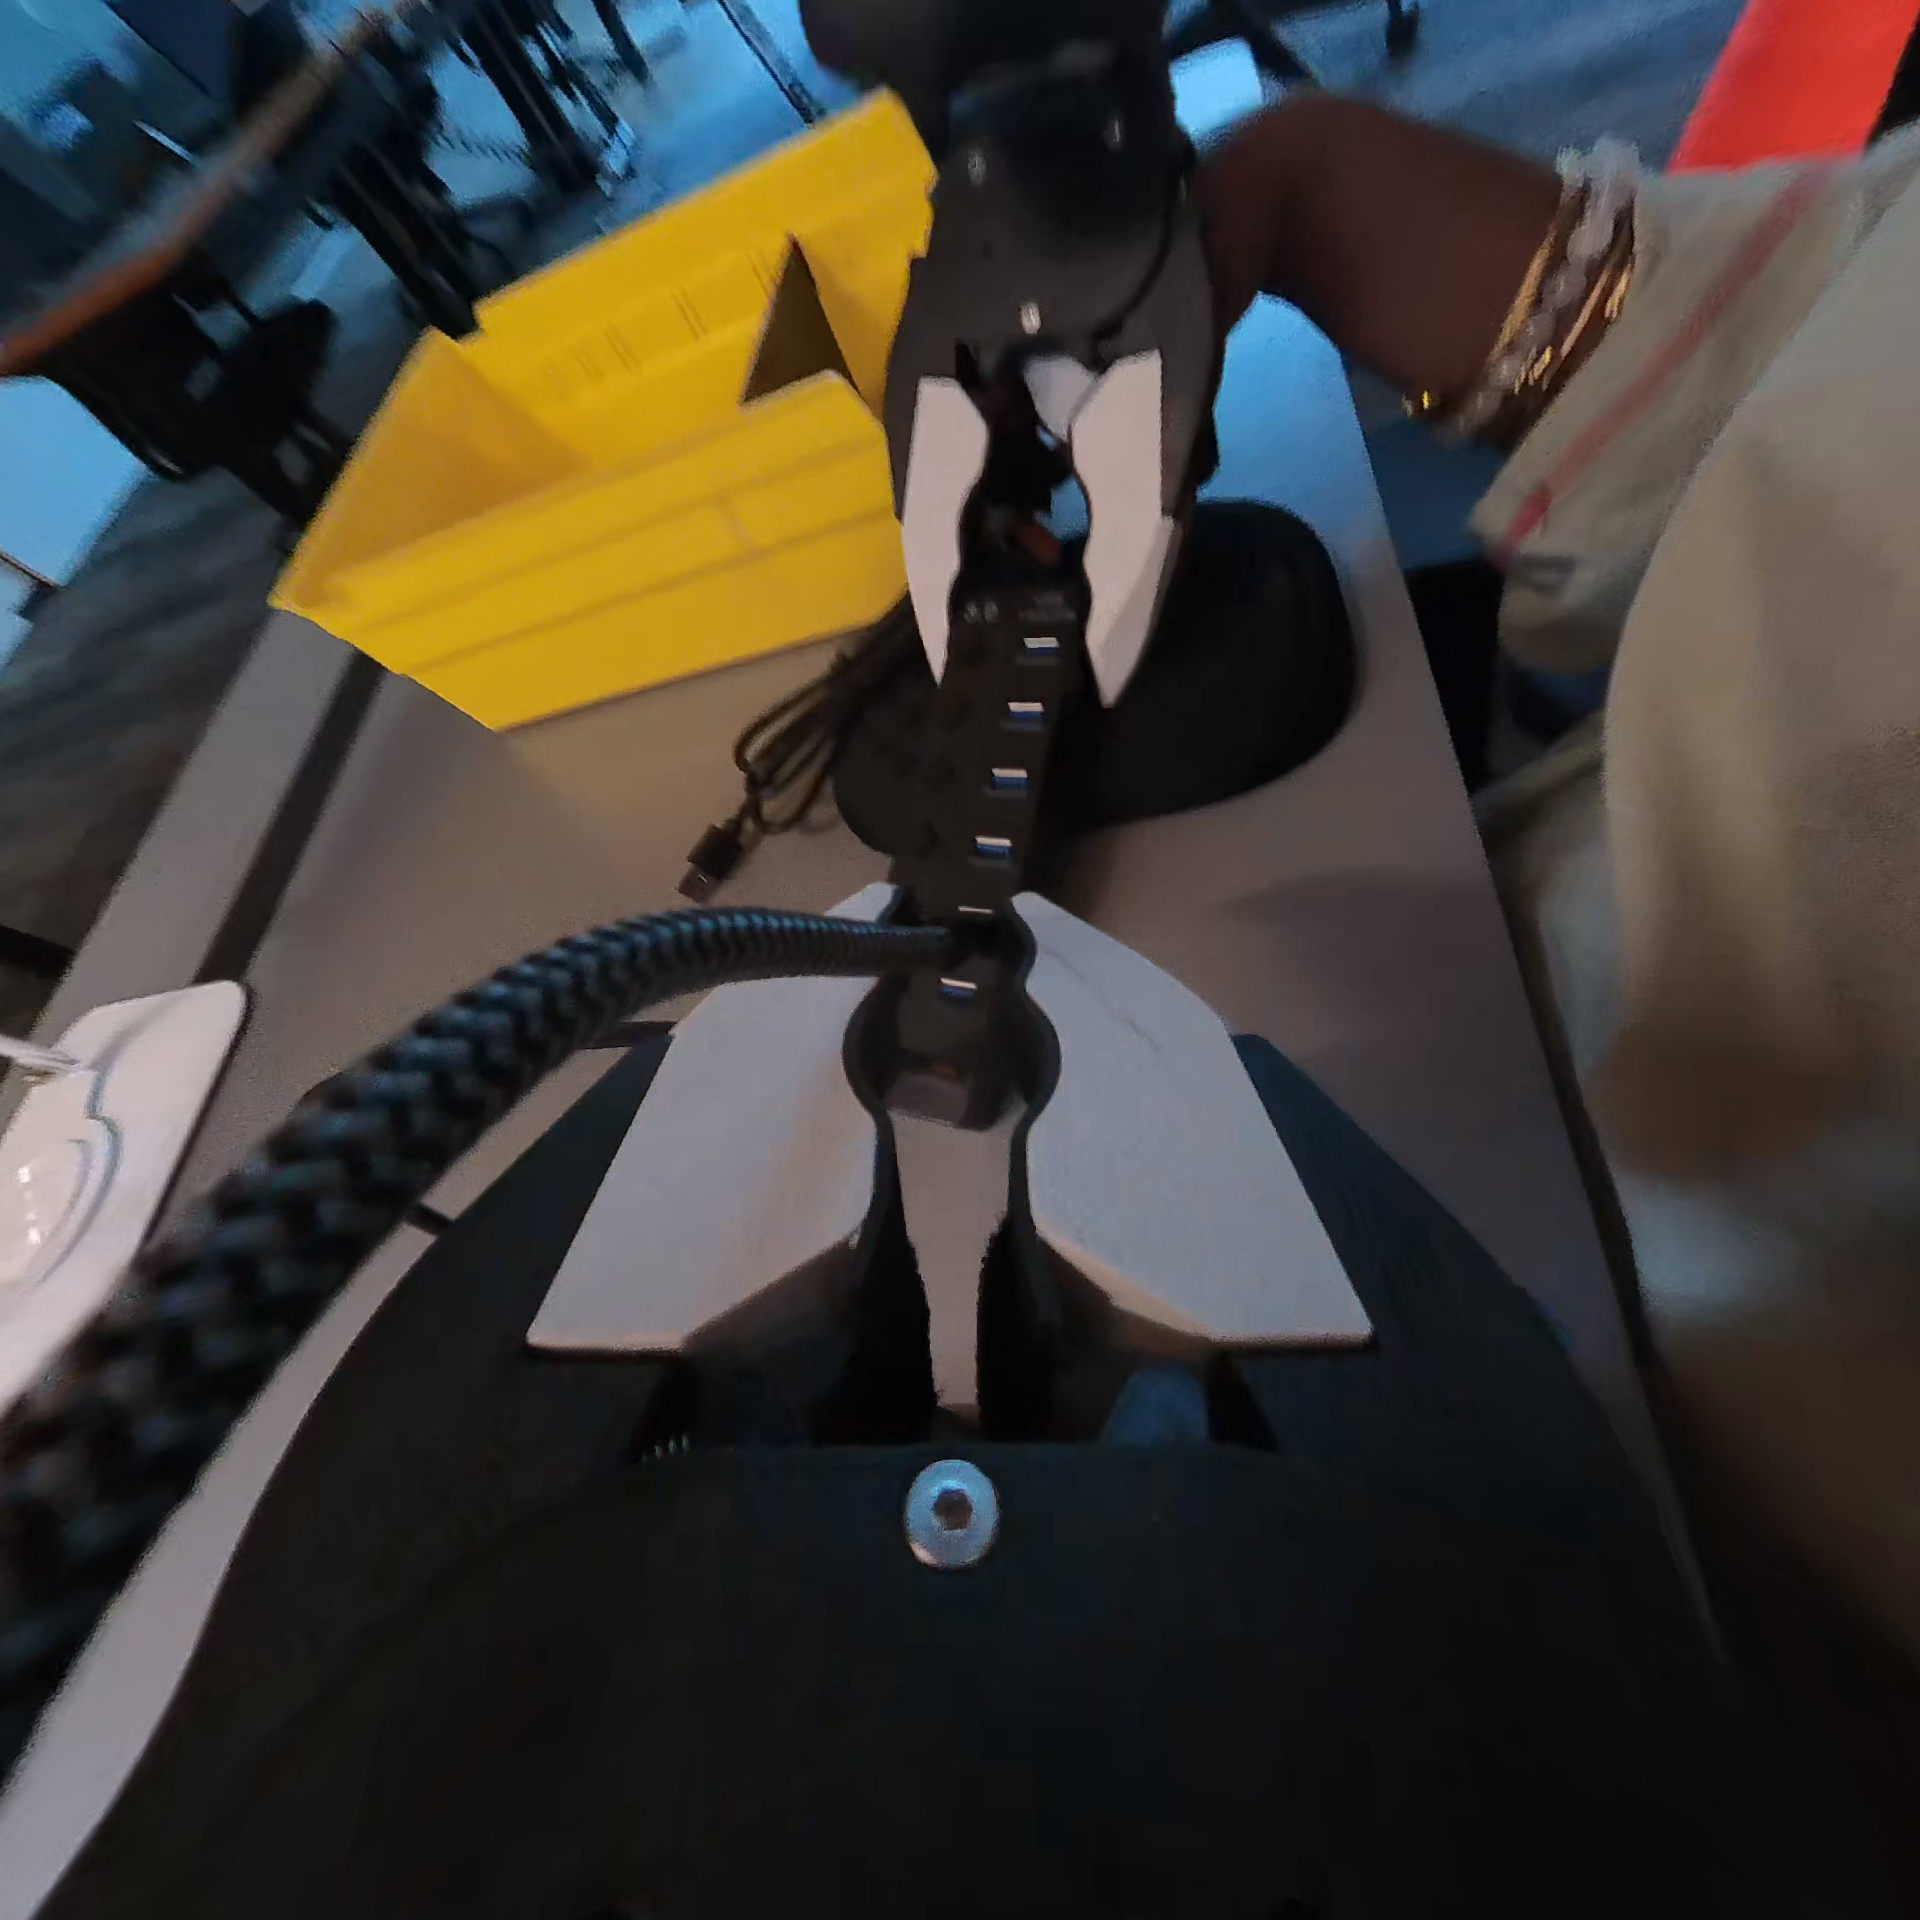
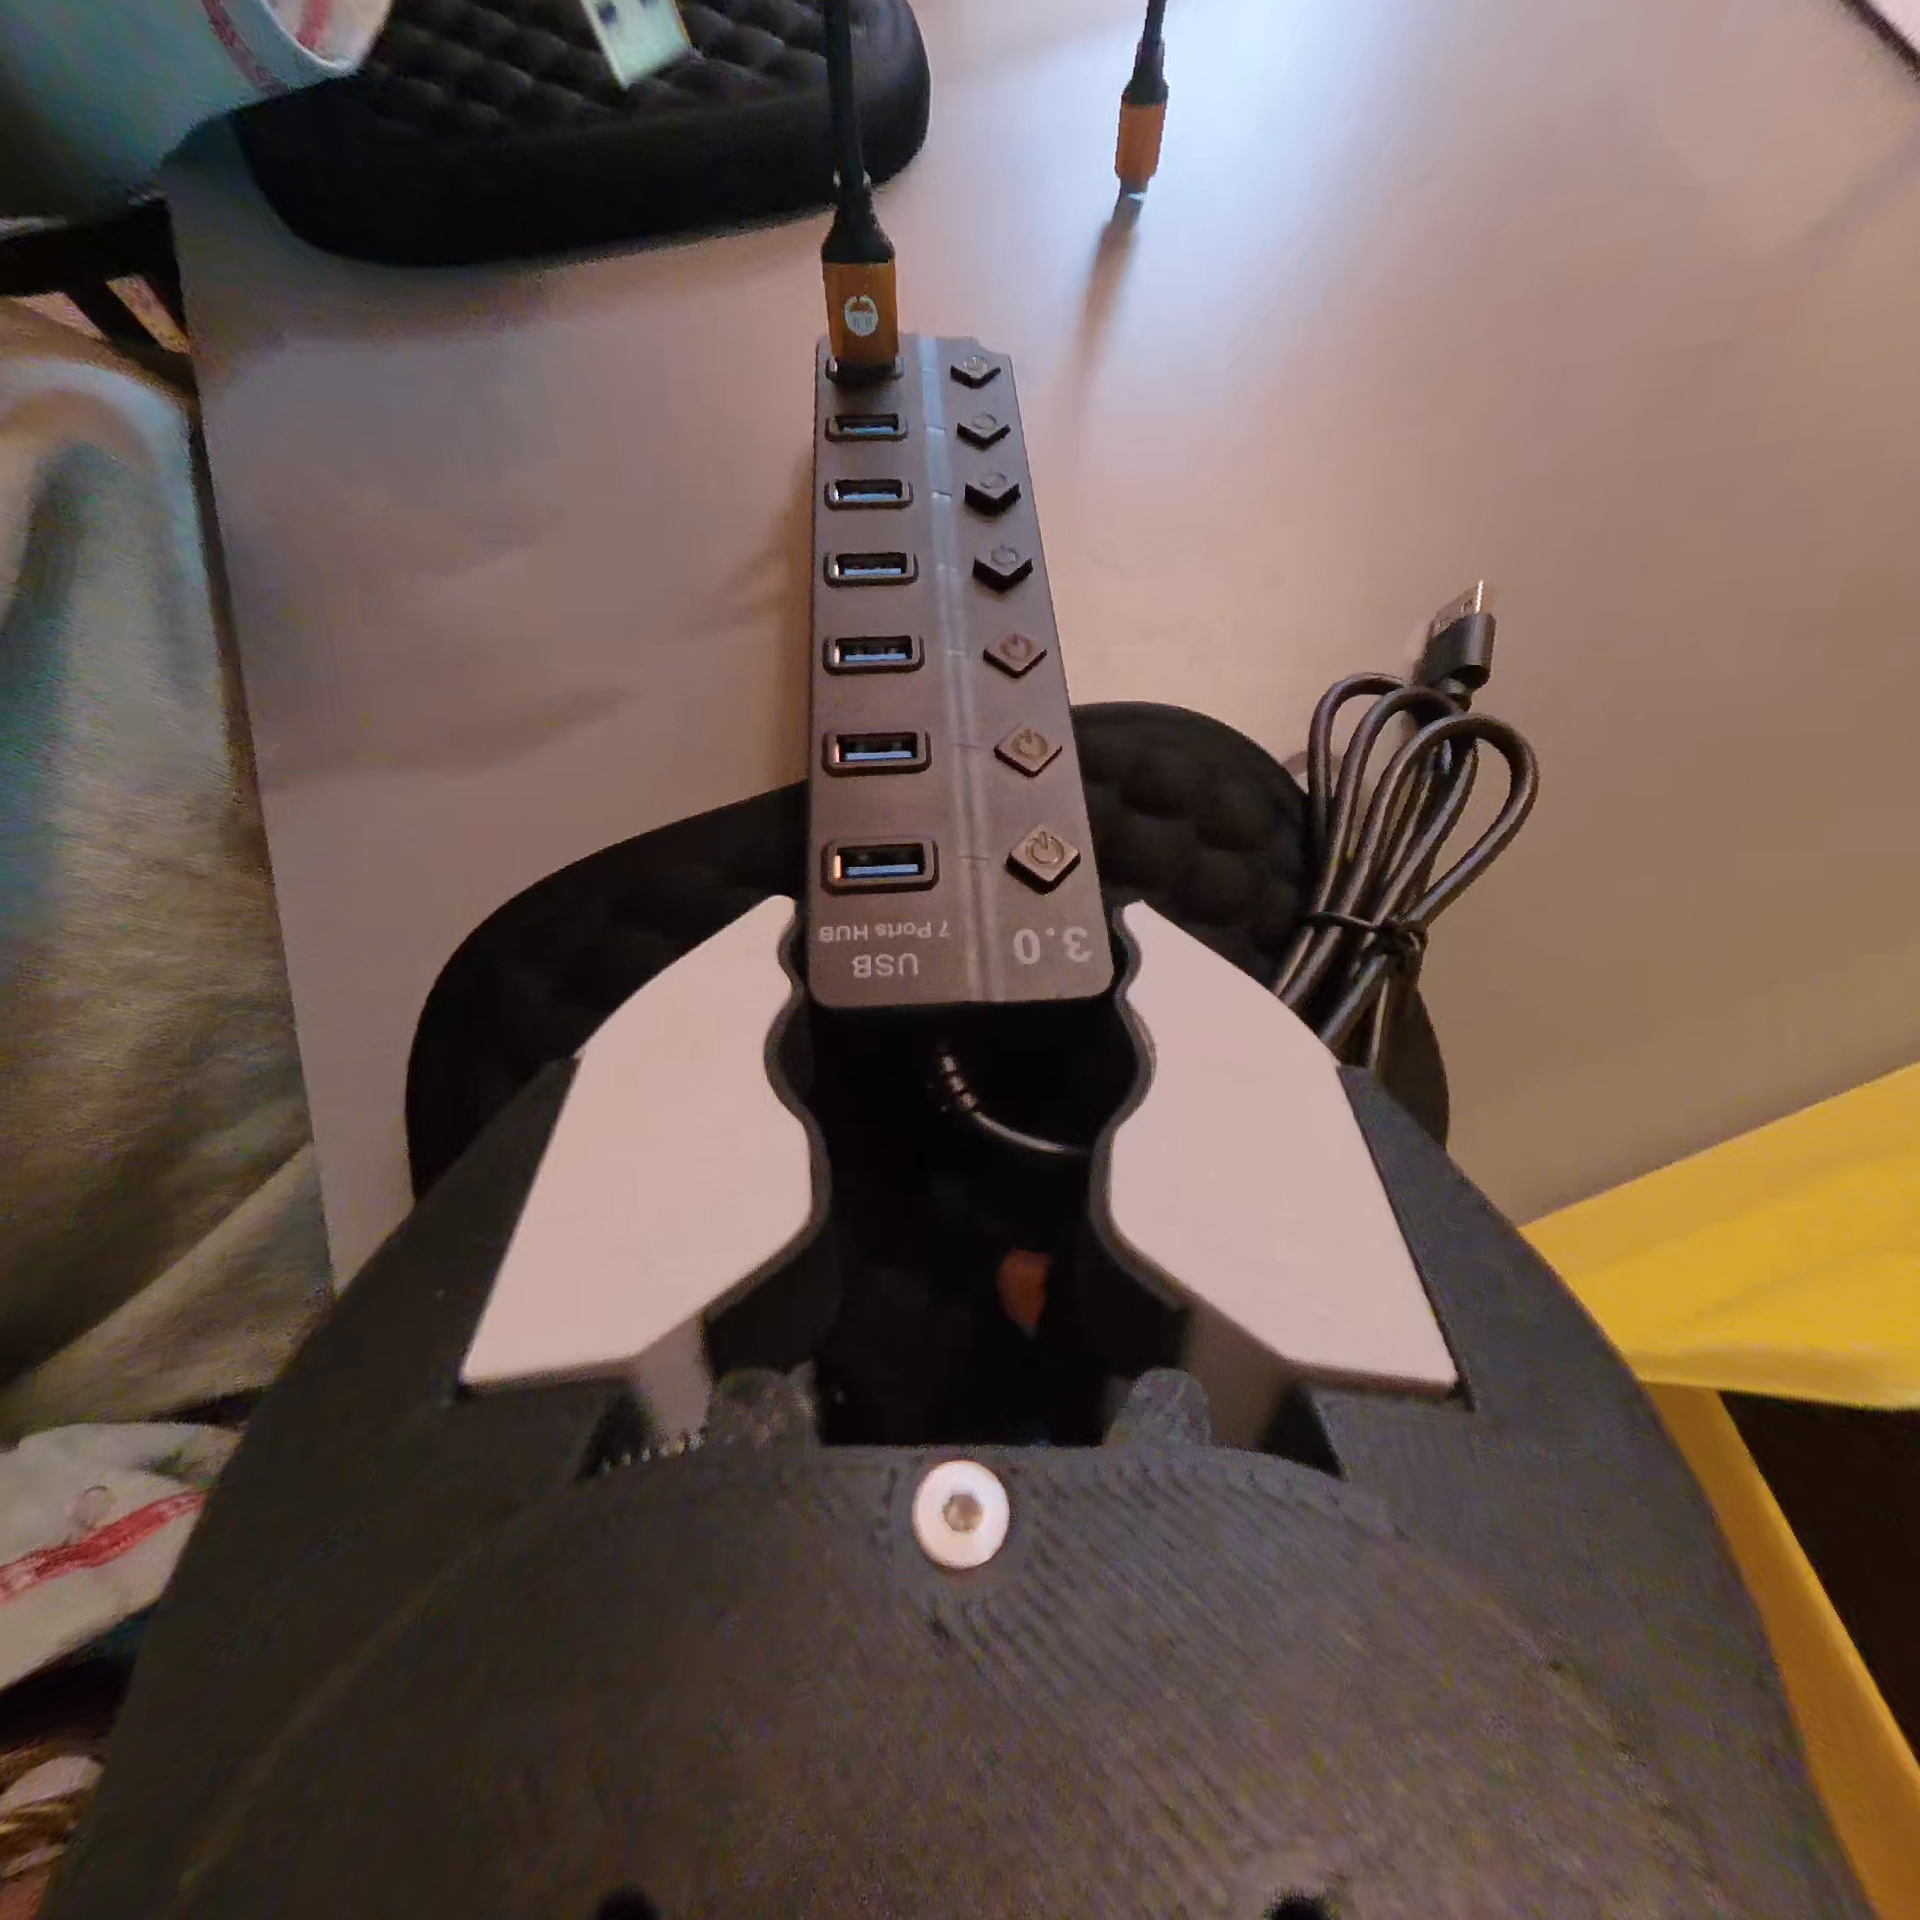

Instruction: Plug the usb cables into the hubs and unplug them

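While clamping the hub [image 2: 914, 623] by its labelled end with the right gripper [image 2: 956, 971], holds it out above the table [image 2: 1455, 364], with the port row and button row turned toward that camera. Sets those jaws narrow, one white finger pressed on each long side of the hub. Shows seven ports in a line, six of them open, and the farthest one filled by an orange plug [image 2: 860, 307] standing upright from the hub's face.

Pinches the braided cable [image 1: 416, 1122] with the left gripper [image 1: 982, 935], jaws drawn nearly together, tips meeting right at the hub's far end. Hides the plug behind those tips in the left view. Sees the hub edge-on there, running from the left tips away to the right gripper. Lets the cable curve back to the left, close past the camera.

Leaves a second orange plug [image 2: 1141, 135] apart from the hub, over bare table beyond it. Has a black pad [image 2: 1195, 821] on the table below the hub's held end, and a tied black bundle [image 2: 1392, 852] of thin cable just beside that pad. Has a yellow bin [image 1: 623, 520] at the table's edge, near the bundle. Shows the hand [image 1: 1382, 239] behind the right gripper, bracelets [image 1: 1558, 291] at the wrist.
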`<move>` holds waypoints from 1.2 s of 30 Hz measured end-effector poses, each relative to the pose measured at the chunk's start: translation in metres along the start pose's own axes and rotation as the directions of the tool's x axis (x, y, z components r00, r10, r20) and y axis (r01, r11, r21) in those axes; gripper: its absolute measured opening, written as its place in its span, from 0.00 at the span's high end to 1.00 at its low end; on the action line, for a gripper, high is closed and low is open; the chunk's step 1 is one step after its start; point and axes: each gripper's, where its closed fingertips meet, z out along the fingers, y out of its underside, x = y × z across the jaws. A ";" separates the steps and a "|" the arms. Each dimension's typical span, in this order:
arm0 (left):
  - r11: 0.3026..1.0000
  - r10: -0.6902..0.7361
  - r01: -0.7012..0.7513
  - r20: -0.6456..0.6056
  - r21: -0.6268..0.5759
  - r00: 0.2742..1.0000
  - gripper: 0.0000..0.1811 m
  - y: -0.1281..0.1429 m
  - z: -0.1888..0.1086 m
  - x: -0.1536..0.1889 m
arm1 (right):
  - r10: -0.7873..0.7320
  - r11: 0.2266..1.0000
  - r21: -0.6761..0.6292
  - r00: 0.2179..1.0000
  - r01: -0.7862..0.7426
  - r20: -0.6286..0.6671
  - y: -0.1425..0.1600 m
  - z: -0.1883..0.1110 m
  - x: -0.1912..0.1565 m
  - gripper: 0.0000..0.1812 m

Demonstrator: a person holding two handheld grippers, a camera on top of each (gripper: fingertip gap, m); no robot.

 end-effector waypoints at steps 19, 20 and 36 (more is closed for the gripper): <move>0.956 -0.110 0.038 -0.234 -0.293 0.966 0.91 0.034 0.036 0.013 | -0.109 0.988 0.118 0.992 0.101 0.060 -0.005 -0.001 -0.014 0.70; 0.954 -0.115 0.042 -0.232 -0.298 0.966 0.91 0.035 0.036 0.013 | -0.109 0.987 0.124 0.992 0.101 0.060 -0.006 -0.001 -0.014 0.70; 0.958 -0.078 -0.001 -0.263 -0.287 0.962 0.91 0.042 0.035 0.012 | -0.138 0.977 0.169 0.990 0.130 0.034 -0.024 -0.009 -0.016 0.70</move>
